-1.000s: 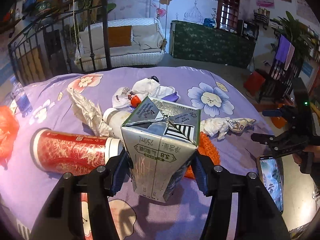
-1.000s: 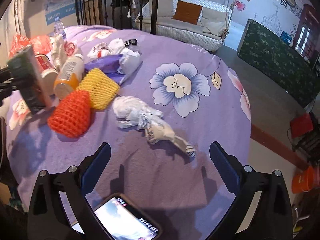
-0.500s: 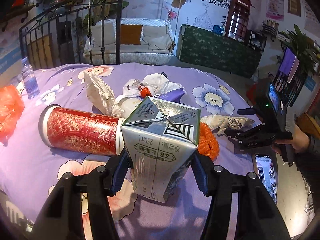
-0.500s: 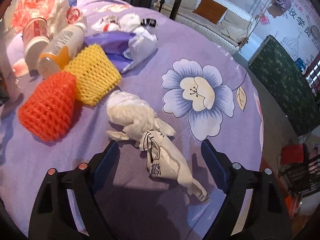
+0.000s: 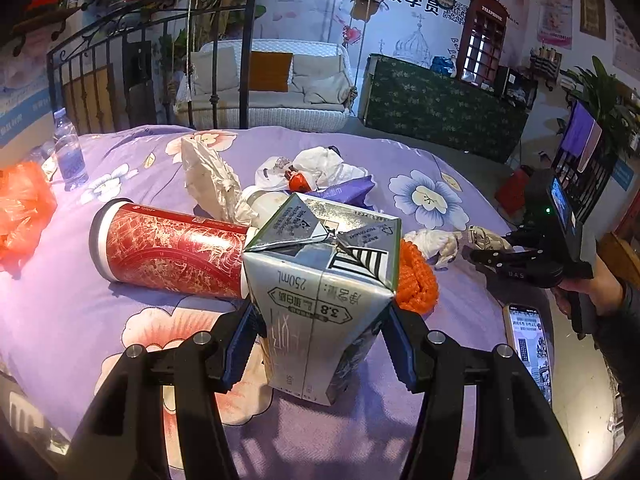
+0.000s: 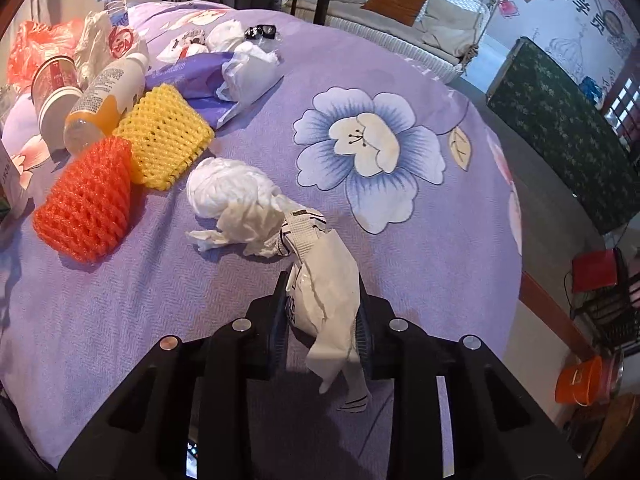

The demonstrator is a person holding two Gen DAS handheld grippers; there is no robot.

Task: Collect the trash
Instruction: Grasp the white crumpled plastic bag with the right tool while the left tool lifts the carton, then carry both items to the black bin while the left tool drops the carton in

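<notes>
Most of the trash is still yours to collect: the purple flowered bed (image 6: 400,80) carries a red canister (image 5: 168,252), a bottle (image 6: 106,100), foam nets and tissue. Your left claw (image 5: 320,340) is clenched on the dented silver milk carton (image 5: 320,288), held above the bed. Your right claw (image 6: 322,320) is closing around the crumpled white wrapper (image 6: 324,280), lying near the bed's edge.

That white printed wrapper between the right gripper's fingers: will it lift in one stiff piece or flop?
Likely floppy: the white printed wrapper is creased and its loose tail droops past the right gripper, whose jaws are closing on it. Probably light, being thin and crumpled. The crumpled tissue touches its far end and may drag along.
</notes>
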